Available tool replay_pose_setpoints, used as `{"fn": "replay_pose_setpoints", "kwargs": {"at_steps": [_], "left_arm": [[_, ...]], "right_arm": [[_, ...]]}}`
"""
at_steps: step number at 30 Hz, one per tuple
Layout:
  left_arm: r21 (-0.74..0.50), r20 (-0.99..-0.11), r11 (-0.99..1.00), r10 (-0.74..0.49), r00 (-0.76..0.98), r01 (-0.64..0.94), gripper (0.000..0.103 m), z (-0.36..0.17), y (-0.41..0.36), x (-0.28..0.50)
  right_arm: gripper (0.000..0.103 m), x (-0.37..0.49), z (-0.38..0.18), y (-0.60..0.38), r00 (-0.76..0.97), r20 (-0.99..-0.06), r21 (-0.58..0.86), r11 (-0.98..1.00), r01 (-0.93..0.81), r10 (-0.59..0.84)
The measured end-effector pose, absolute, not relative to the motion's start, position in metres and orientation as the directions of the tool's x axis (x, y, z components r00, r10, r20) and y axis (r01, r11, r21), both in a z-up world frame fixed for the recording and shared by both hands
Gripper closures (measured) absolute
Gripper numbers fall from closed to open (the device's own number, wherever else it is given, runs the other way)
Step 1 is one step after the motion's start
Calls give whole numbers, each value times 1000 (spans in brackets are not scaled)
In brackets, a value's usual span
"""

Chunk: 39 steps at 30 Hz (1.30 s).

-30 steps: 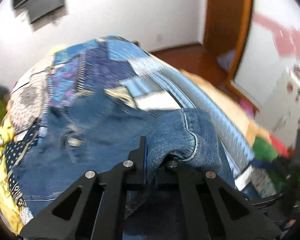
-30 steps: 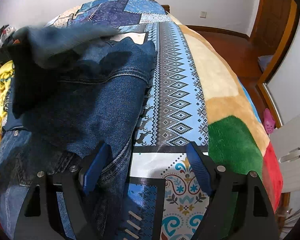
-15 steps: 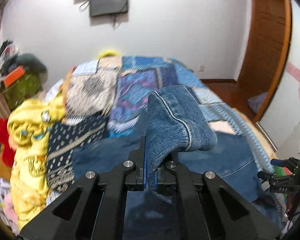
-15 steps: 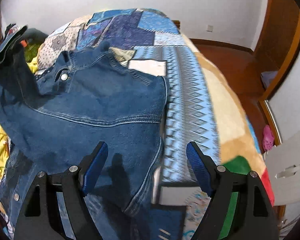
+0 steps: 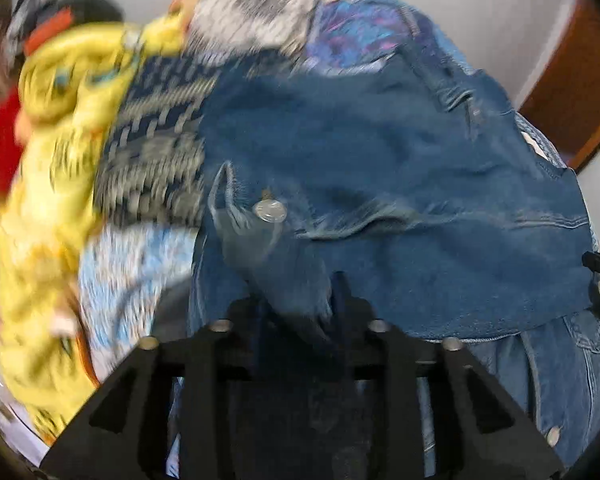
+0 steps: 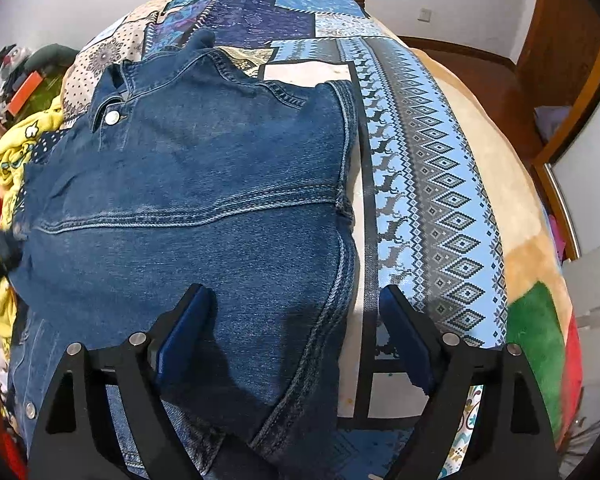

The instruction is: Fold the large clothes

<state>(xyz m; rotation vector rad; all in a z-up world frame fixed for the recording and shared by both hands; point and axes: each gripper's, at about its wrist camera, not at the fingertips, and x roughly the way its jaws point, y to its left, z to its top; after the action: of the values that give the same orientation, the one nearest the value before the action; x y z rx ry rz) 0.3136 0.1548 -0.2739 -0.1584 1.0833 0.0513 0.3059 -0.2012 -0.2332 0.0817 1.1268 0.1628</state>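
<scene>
A blue denim jacket point(image 6: 204, 208) lies back up on the patchwork bed cover point(image 6: 432, 184), collar and a metal button at the far left. My right gripper point(image 6: 296, 320) is open, its blue pads either side of the jacket's near right edge, holding nothing. In the left wrist view the jacket point(image 5: 380, 184) fills the middle. My left gripper point(image 5: 300, 304) is shut on a fold of denim at the jacket's left side, low over the bed. That view is motion-blurred.
A yellow printed garment point(image 5: 48, 208) and other clothes are heaped along the bed's left edge, also in the right wrist view point(image 6: 12, 148). Tan, green and red blanket patches point(image 6: 532, 320) lie to the right. A wooden door frame point(image 6: 568, 64) and floor lie beyond the bed.
My left gripper has swung the raised denim sleeve down and to the left, close to the bed. The jacket back now lies flat. My right gripper stayed open and moved over the jacket's near edge.
</scene>
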Motion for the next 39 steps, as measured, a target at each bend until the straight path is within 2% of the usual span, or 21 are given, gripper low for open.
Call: {"fn": "replay_pose_setpoints", "kwargs": {"at_steps": [2,4,6,12,14,18,29,30,32,34,36,38,39], "left_arm": [[-124,-885,980,-38,464,-155,41,-279,169,301],[-152,-880,974,-55,472,-169,34,-276,179,294],[-160,-882,972,-62,467,-173,34,-269,185,289],[-81,-868,985,6,497,-153,31,-230,201,294],[-79,-858,984,14,513,-160,26,-222,207,305],[-75,-846,983,26,533,-166,25,-214,211,339],[-134,-874,975,-33,484,-175,26,-260,221,424],[-140,-875,974,-38,482,-178,26,-263,223,428],[-160,-871,970,-50,489,-185,35,-268,229,435],[-200,-867,962,-84,491,-188,44,-273,236,443],[-249,-858,951,-127,498,-186,57,-275,240,448],[-350,-829,920,-218,515,-174,82,-277,245,452],[-376,-820,910,-238,520,-175,85,-277,246,453]], "right_arm": [[17,306,-234,-201,421,-891,147,985,-86,170],[17,306,-233,-201,420,-892,146,985,-87,169],[17,308,-232,-201,413,-895,142,986,-91,167],[17,315,-219,-198,425,-894,100,987,-125,144],[17,315,-209,-199,475,-871,77,989,-127,129],[17,320,-198,-202,526,-839,81,988,-128,137],[19,377,-218,-226,517,-832,205,977,-54,202],[23,381,-220,-228,513,-831,218,975,-50,213],[34,389,-224,-232,507,-825,263,964,-47,250],[52,399,-230,-234,492,-826,294,955,-38,274],[61,404,-235,-236,482,-826,319,947,-28,293],[73,411,-241,-236,478,-827,336,942,-5,298],[80,411,-242,-238,477,-824,348,938,1,305]]}}
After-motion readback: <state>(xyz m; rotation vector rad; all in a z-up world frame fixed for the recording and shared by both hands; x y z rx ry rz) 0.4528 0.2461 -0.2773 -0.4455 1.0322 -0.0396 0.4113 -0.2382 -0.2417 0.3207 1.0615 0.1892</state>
